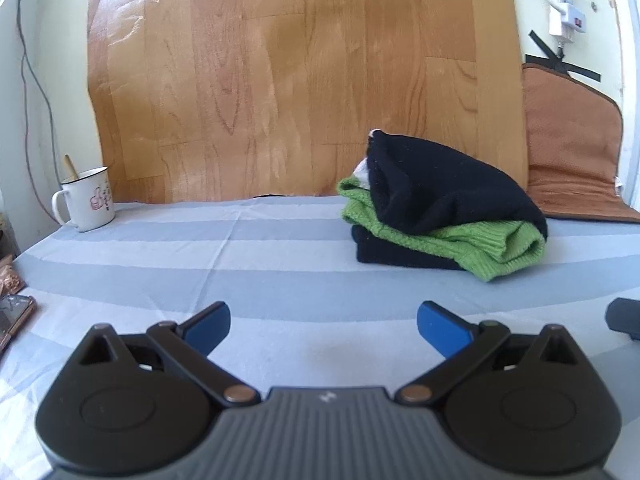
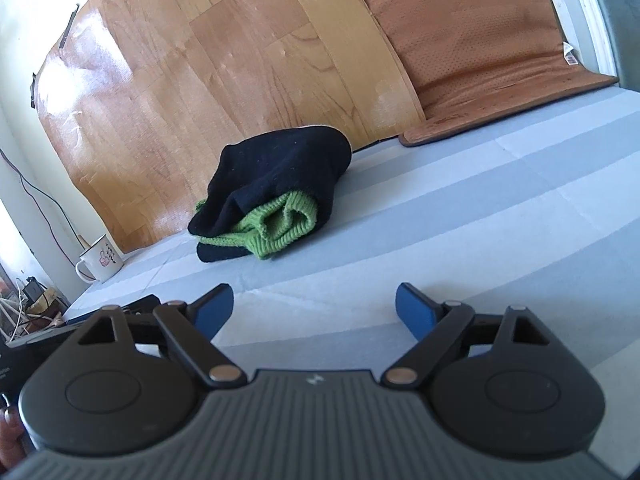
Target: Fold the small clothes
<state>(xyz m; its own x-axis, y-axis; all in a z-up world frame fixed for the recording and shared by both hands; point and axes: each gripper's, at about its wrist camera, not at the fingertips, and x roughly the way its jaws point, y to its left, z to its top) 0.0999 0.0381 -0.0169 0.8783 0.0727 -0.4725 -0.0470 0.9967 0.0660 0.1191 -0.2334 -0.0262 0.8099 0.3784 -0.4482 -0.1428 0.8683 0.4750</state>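
A folded bundle of small clothes [image 1: 440, 208] lies on the blue and grey striped cloth [image 1: 240, 264], a black knit wrapped over a green knit [image 1: 472, 244]. In the right wrist view the same bundle [image 2: 272, 196] sits ahead and a little left, its green part [image 2: 280, 224] at the front. My left gripper [image 1: 323, 330] is open above the cloth, well short of the bundle, with nothing between its blue pads. My right gripper [image 2: 314, 312] is open too, empty, and also apart from the bundle.
A white enamel mug [image 1: 86, 200] with a stick in it stands at the back left. A wood-pattern sheet [image 1: 300, 80] leans against the wall. A brown seat pad [image 2: 480, 48] lies at the back right. A phone [image 1: 12, 320] and cables lie at the left edge.
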